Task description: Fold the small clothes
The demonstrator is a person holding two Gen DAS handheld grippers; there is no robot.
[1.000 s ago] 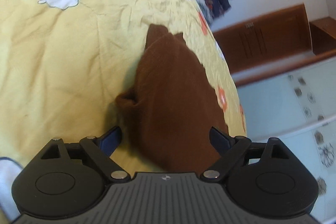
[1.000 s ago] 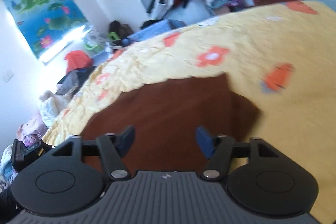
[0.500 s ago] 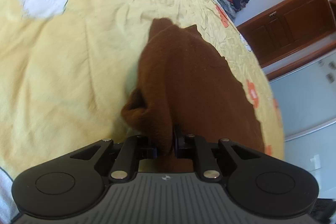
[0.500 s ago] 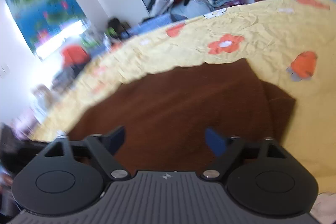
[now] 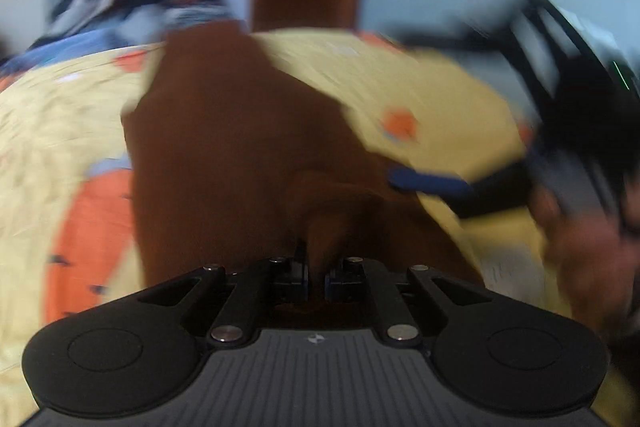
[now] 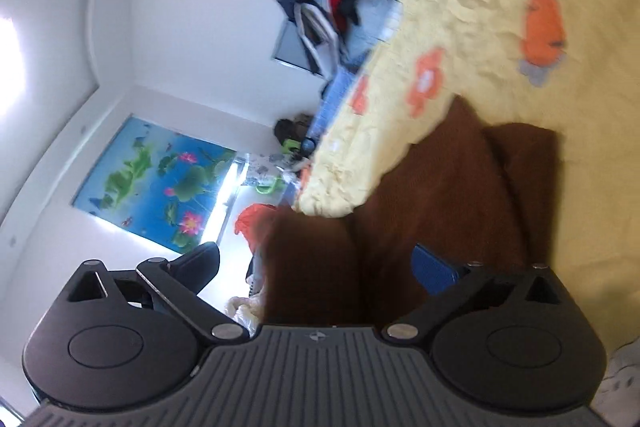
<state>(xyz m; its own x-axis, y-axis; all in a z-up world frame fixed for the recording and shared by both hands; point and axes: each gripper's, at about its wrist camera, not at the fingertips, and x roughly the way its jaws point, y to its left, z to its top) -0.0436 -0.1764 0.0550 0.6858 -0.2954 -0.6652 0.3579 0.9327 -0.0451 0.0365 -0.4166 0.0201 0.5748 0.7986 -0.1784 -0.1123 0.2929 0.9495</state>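
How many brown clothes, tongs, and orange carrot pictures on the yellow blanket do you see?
Brown garment: 1
Tongs: 2, left tongs and right tongs
Orange carrot pictures: 1 on the yellow blanket
Total: 4

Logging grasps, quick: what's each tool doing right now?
Left tool: closed, pinching the brown garment.
Right tool: open, holding nothing; the garment lies between its fingers.
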